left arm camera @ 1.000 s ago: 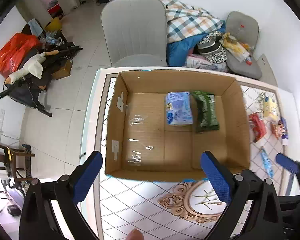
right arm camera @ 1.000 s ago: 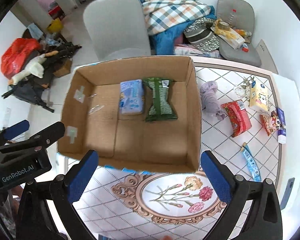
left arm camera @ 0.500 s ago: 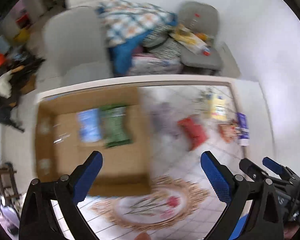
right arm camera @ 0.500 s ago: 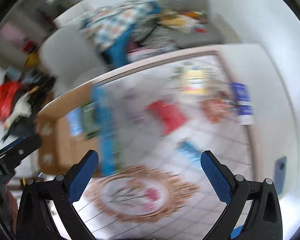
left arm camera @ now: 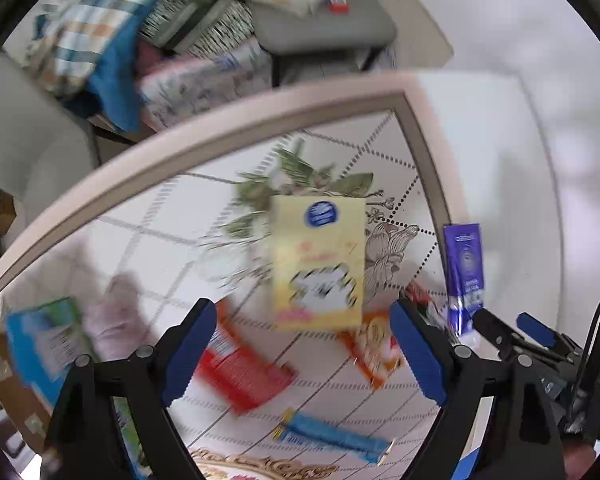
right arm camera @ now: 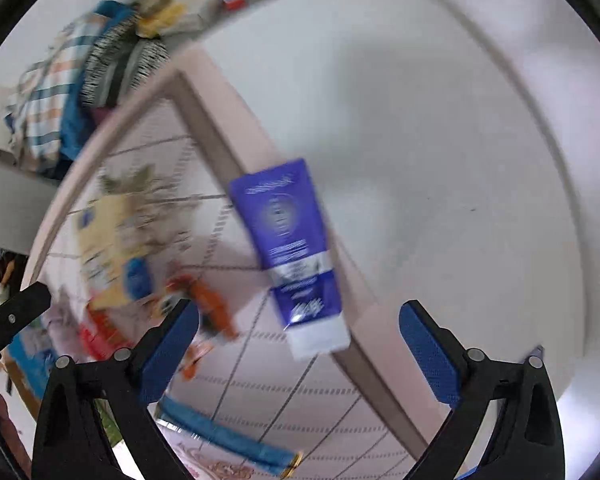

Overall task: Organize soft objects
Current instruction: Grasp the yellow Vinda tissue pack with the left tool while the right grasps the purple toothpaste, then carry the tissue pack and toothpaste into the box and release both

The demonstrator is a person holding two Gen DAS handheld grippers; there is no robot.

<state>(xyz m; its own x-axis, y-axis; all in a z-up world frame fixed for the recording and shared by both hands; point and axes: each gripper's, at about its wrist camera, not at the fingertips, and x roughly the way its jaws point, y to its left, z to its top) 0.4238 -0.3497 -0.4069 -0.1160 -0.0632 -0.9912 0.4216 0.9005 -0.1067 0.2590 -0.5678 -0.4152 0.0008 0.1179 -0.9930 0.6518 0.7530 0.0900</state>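
My left gripper (left arm camera: 300, 352) is open and empty, above a yellow tissue pack (left arm camera: 318, 262) on the tiled tabletop. A red packet (left arm camera: 244, 376), an orange snack packet (left arm camera: 374, 346), a blue strip packet (left arm camera: 332, 438) and a pale purple soft toy (left arm camera: 116, 316) lie around it. My right gripper (right arm camera: 296, 352) is open and empty, just short of a purple tube (right arm camera: 290, 248) at the table's right edge; the tube also shows in the left wrist view (left arm camera: 464, 276). The cardboard box corner (left arm camera: 4, 376) with a blue pack (left arm camera: 40, 344) sits at far left. Both views are motion-blurred.
The table's pale border (left arm camera: 204, 128) runs behind the objects. Beyond it stand a grey chair (left arm camera: 32, 152), a plaid blanket pile (left arm camera: 92, 20) and a grey stool (left arm camera: 324, 28) with clutter. White floor (right arm camera: 440, 140) lies right of the table.
Both grippers have swung right, away from the cardboard box and towards the loose items at the table's right end, and moved closer to them. Both stay open.
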